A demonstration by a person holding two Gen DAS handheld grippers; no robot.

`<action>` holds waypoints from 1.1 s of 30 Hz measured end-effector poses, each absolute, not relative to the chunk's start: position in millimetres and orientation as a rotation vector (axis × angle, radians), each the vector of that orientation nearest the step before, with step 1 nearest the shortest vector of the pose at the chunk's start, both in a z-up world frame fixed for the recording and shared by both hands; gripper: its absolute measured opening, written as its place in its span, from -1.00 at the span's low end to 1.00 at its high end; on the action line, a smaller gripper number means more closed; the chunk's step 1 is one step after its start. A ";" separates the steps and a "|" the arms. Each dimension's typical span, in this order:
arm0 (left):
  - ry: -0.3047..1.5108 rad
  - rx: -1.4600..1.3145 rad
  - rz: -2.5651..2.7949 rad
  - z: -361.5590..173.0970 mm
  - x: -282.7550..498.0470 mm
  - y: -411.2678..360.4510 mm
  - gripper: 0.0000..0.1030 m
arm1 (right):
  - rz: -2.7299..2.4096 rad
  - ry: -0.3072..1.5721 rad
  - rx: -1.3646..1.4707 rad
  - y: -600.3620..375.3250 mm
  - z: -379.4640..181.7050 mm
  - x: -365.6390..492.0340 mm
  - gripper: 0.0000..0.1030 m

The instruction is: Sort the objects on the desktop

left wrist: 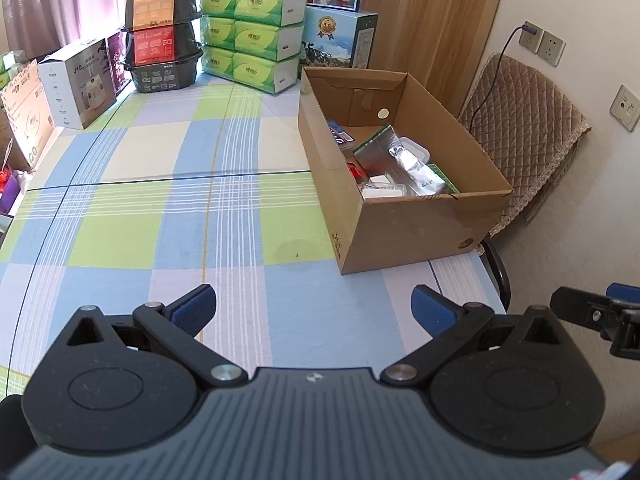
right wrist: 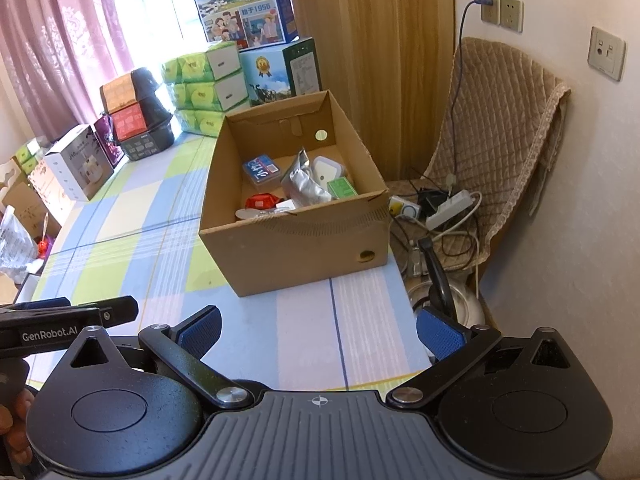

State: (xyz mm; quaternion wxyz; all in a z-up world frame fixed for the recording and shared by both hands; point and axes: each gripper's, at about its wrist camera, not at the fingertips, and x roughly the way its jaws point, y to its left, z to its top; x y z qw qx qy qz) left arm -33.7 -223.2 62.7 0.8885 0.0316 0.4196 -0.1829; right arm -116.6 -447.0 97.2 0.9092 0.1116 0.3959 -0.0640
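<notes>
Both the left gripper and the right gripper are held wide apart and empty over the table's near edge. The small items are already gathered in the box at the right edge. If more remain, a slow sweep of the cloth is advised.

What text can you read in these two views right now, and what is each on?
"纯牛奶": top milk carton.
"始于1956": same carton.
"GenRobot.AI": left gripper, seen from the right wrist.
"J10": white box; its smaller print is unreadable.
Tissue packs, food trays, lower milk carton and the items in the cardboard box: print too small or blurred.
</notes>
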 end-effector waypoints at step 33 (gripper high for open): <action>0.858 0.121 -0.388 61.2 -37.2 -231.7 0.98 | -0.140 0.823 0.222 -449.2 93.9 -121.0 0.96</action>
